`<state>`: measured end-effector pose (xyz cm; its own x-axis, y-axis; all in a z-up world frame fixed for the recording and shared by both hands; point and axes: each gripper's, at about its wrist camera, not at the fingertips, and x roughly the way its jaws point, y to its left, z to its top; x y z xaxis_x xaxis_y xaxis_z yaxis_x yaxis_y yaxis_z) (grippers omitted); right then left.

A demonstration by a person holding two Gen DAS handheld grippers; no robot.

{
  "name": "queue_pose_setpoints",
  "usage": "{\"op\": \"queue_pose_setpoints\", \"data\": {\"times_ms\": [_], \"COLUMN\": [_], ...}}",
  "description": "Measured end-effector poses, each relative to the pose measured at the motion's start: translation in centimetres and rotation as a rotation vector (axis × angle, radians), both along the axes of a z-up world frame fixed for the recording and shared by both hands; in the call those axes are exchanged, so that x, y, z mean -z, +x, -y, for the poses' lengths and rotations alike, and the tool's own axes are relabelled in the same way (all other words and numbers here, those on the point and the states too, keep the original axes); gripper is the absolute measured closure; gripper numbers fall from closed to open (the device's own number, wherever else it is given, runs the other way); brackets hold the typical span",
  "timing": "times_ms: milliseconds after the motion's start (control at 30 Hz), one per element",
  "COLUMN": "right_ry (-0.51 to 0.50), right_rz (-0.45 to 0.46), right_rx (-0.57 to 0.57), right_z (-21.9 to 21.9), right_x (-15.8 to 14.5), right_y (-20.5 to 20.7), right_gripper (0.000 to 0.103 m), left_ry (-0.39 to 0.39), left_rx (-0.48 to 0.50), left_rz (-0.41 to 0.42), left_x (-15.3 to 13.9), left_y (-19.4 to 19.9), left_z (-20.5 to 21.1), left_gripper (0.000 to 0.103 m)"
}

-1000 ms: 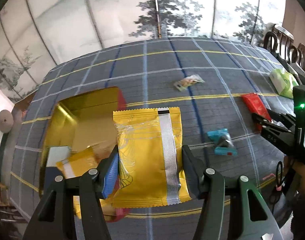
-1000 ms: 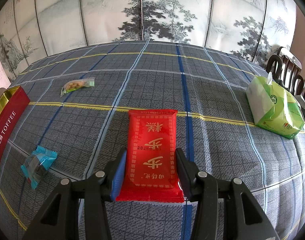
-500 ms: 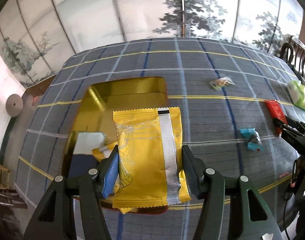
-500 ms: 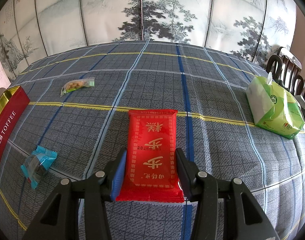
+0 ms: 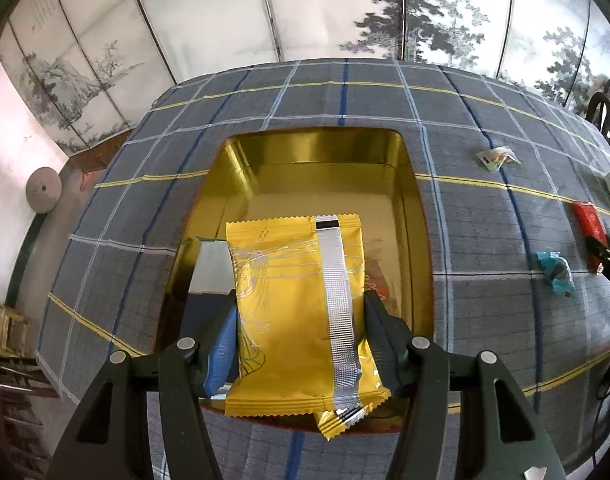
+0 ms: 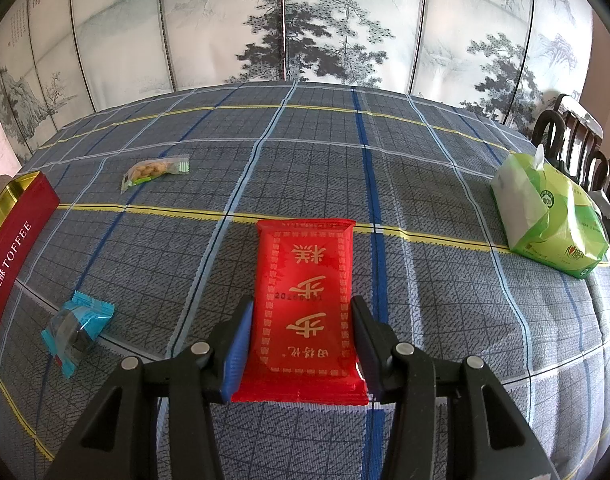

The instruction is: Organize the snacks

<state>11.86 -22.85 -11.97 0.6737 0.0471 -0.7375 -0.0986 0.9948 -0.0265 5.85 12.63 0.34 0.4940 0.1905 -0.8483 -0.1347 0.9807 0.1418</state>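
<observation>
My left gripper [image 5: 301, 320] is shut on a yellow snack packet [image 5: 293, 280] with a silver seam, holding it over the open gold tin [image 5: 317, 140]. Inside the tin, a silver packet [image 5: 209, 268] lies at the left and another yellow packet [image 5: 339, 420] pokes out by the near rim. My right gripper [image 6: 301, 320] is shut on a red packet [image 6: 305, 280] with gold lettering, low over the checked tablecloth. In the left wrist view that red packet [image 5: 589, 220] shows at the far right.
A blue wrapped candy [image 6: 77, 328] and a clear peanut packet [image 6: 153, 170] lie on the cloth left of the red packet. The tin's red side [image 6: 13, 248] reads TOFFEE. A green tissue pack [image 6: 553, 220] sits at the right, with chairs behind it. A painted folding screen backs the table.
My left gripper has carried the yellow packet leftward, so the tin now lies squarely beneath it. The right gripper and red packet have not moved.
</observation>
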Motion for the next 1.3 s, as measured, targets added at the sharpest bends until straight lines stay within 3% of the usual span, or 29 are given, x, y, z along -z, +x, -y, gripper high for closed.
{"op": "queue_pose_setpoints", "data": {"times_ms": [867,1300], "right_ry": [-0.006,-0.022], "right_rz": [0.001,-0.001], "right_rx": [0.001,0.052], "right_z": [-0.2,-0.3], "right_x": [0.0,0.0], "right_y": [0.0,-0.1], "right_gripper": [0.056,0.057], "left_ry": [0.016,0.040], "left_rx": [0.007,0.018], "left_rz": [-0.026,-0.008], "left_x": [1.4,0.6], "left_y": [0.3,-0.1], "left_z": [-0.6,-0.5], "left_gripper": [0.044,0.031]}}
